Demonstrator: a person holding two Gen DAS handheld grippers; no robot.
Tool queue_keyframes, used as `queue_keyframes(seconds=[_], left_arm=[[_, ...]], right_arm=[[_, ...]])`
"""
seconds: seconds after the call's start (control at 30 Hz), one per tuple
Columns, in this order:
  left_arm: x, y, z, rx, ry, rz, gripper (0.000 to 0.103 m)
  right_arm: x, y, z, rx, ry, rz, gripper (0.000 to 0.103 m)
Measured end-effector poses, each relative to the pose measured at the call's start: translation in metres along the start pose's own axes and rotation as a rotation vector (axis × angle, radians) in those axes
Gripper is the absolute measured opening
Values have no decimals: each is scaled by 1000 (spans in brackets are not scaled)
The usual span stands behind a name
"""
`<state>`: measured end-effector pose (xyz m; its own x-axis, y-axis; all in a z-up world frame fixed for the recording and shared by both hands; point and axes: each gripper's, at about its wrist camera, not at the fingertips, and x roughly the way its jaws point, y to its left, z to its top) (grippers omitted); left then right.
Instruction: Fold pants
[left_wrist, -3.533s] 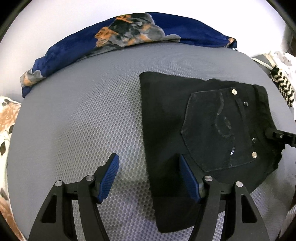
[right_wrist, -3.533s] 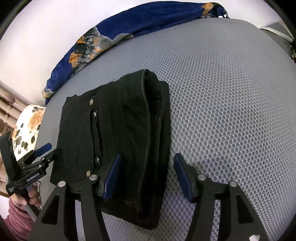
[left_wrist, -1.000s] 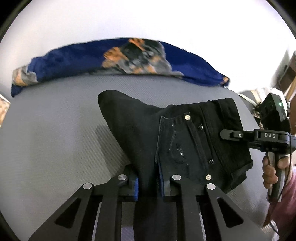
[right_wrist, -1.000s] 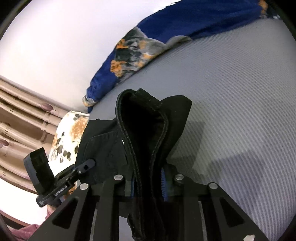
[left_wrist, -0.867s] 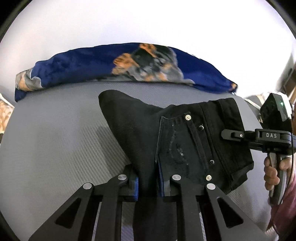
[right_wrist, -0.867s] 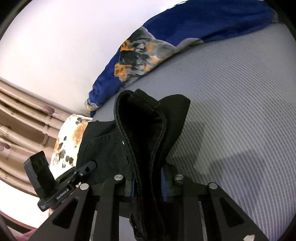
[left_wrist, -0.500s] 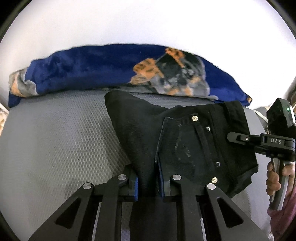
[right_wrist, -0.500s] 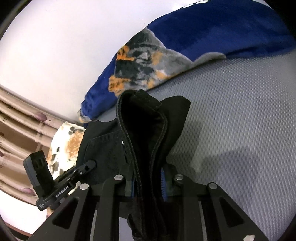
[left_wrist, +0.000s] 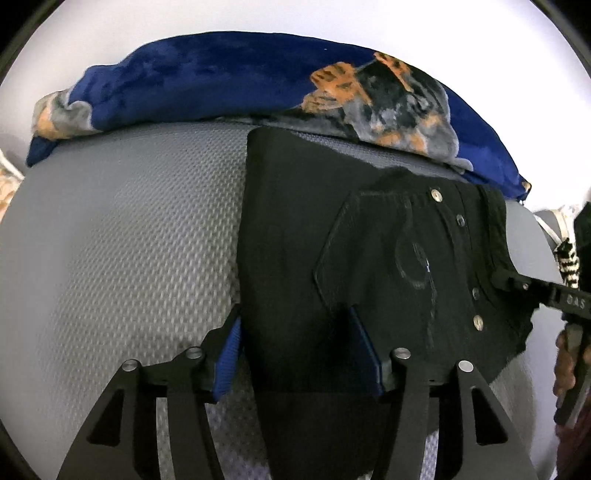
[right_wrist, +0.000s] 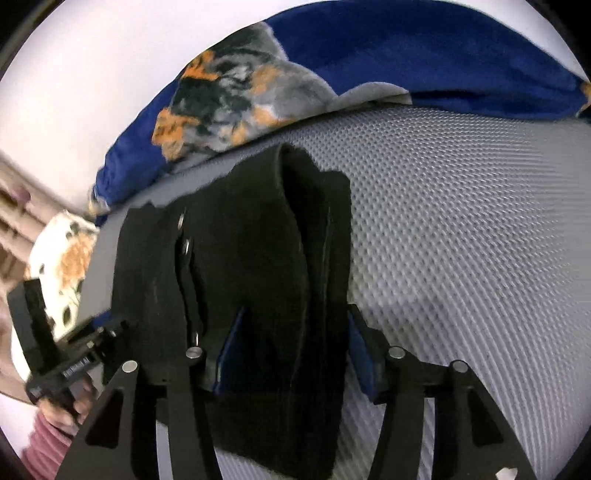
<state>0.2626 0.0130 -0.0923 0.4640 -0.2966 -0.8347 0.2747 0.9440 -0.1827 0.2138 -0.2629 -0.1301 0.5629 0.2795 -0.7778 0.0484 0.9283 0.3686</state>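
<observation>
Folded black pants (left_wrist: 332, 266) lying on the grey mesh bed (left_wrist: 122, 240).
Left wrist view: the left tool (left_wrist: 301, 350) is gaping wide, straddling one edge; "DAS" reads on the right tool. Right wrist view: the right tool (right_wrist: 295, 347) is spreading open around the waistband end, beside the blue blanket (right_wrist: 406, 55).

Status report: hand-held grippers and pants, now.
Left hand-held gripper open. Right hand-held gripper open. Folded black pants flat on grey mattress, beside blue blanket.
</observation>
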Motion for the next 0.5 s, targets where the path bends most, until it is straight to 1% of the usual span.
queue_keyframes(seconds=[0.07, 0.17, 0.3, 0.37, 0.43, 0.5], left_arm=[[-7, -4, -9, 10, -11, 31, 57], [-21, -15, -25, 37, -40, 99, 57], [-45, -28, -38, 46, -64, 196, 57], [-57, -33, -44, 53, -72, 225, 57], [-70, -39, -51, 61, -84, 249, 59], [-82, -44, -60, 64, -89, 262, 65]], right_arm=[[-8, 2, -12, -22, -8, -23, 50], [-20, 5, -30, -28, -37, -42, 50], [-34, 16, -39, -49, -86, -101, 50], [-41, 23, -42, -60, -103, -120, 50], [-50, 31, -48, -69, -119, -122, 50], [-58, 38, -56, -84, -125, -135, 50]])
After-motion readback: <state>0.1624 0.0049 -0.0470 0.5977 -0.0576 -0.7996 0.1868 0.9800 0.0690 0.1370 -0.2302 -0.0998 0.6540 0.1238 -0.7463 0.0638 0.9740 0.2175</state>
